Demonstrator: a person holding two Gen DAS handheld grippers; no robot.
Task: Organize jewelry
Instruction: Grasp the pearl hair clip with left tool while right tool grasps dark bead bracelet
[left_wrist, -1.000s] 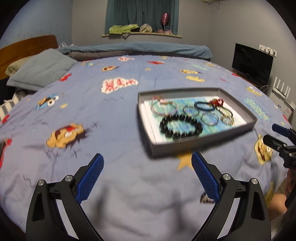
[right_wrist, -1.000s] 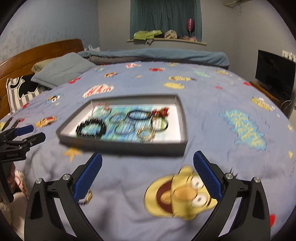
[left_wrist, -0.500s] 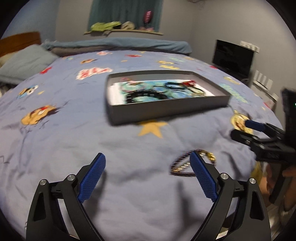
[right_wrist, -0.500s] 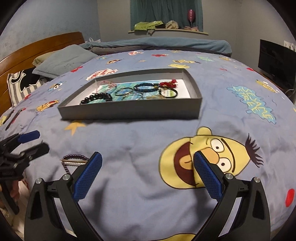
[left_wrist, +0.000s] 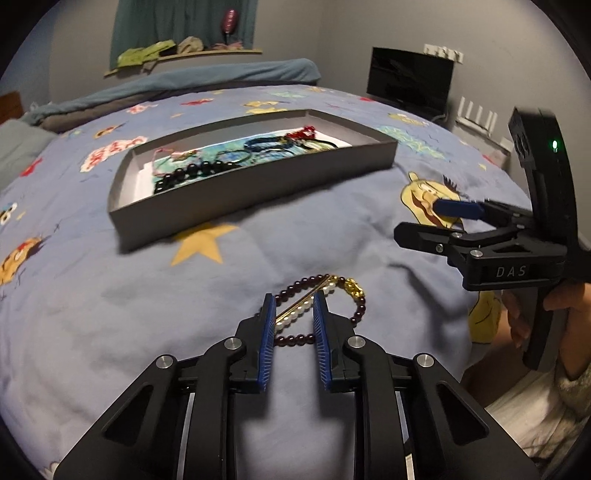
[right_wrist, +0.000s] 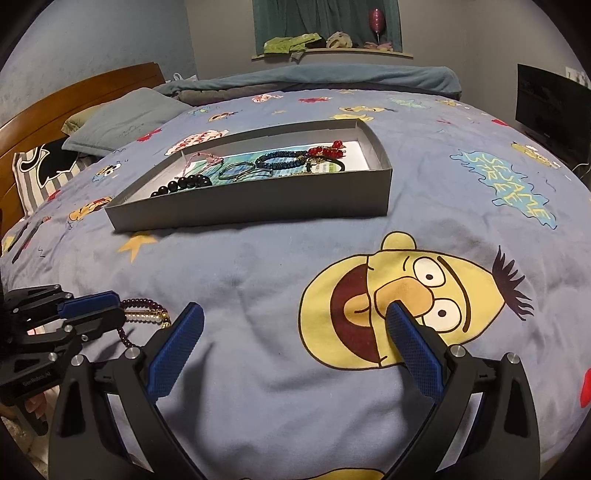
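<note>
The bed (right_wrist: 258, 280) fills both views, its blue cover printed with cartoon figures; only the right wrist view shows the big yellow face (right_wrist: 413, 299), the wording "SESAME STREET" (right_wrist: 513, 188) and the wooden headboard (right_wrist: 74, 96). The left wrist view alone shows the dark screen (left_wrist: 410, 79) by the wall and the white lettering "DAS" (left_wrist: 511, 272) on the right gripper's body.

The grey tray (left_wrist: 258, 184) lies on the cover beyond both grippers, holding a black bead bracelet (left_wrist: 188, 173), a dark blue one (right_wrist: 284, 157) and red beads (right_wrist: 328, 149) among others (too small to sort further).

The right gripper (right_wrist: 295, 332) hovers over the yellow face with its fingers spread wide, nothing between them.

The left gripper (left_wrist: 294, 308) sits low on the cover with fingers narrowed around a loose pile of jewellery, not yet closed on it: a dark red bead bracelet (left_wrist: 360, 312) with a gold charm (left_wrist: 352, 287), and a strand of white pearls (left_wrist: 299, 312) beside a gold bar. This pile lies on the bed well short of the tray.
</note>
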